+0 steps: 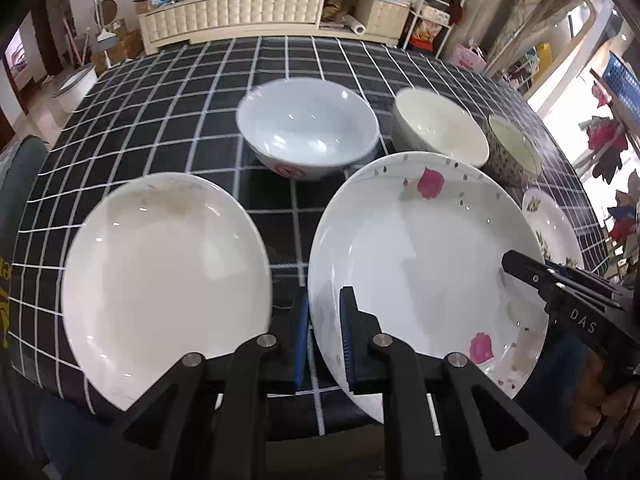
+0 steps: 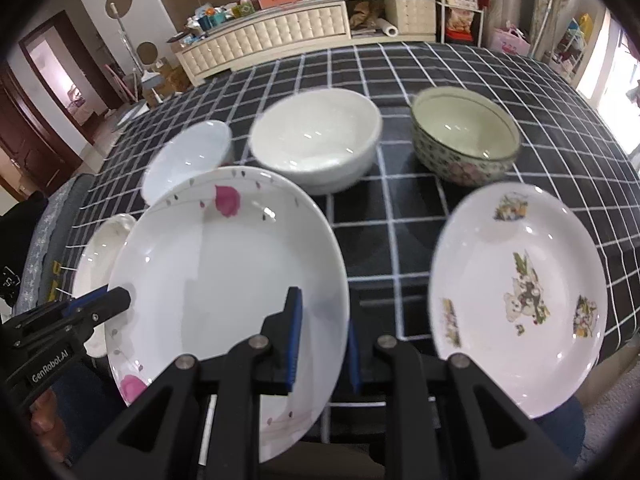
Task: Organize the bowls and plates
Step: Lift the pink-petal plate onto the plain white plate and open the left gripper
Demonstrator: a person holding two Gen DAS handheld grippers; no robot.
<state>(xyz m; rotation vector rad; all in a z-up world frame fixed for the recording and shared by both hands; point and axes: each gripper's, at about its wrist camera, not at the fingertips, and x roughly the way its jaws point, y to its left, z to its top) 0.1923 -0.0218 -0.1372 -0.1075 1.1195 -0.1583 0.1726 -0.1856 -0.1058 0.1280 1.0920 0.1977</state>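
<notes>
Two grippers, left gripper [image 1: 325, 336] and right gripper [image 2: 322, 344], are clamping the glossy round rose plate [image 1: 424, 264] at its 9 and 3 o'clock rims, above the checked tablecloth [image 1: 160, 92]; three smooth bowls at 12 o'clock are sitting empty.

Bright daylight floods in from the window [image 1: 576, 120] on the right, blown out white in both views. Small glare spots on the rose plate [image 1: 432, 264] and white bowl [image 2: 316, 148]. Bowls slightly blurred, esp. at the rims. Strong fisheye: grid cloth [image 1: 160, 92] bends, dark vignette in corners. Soft shadows under the dishes.
</notes>
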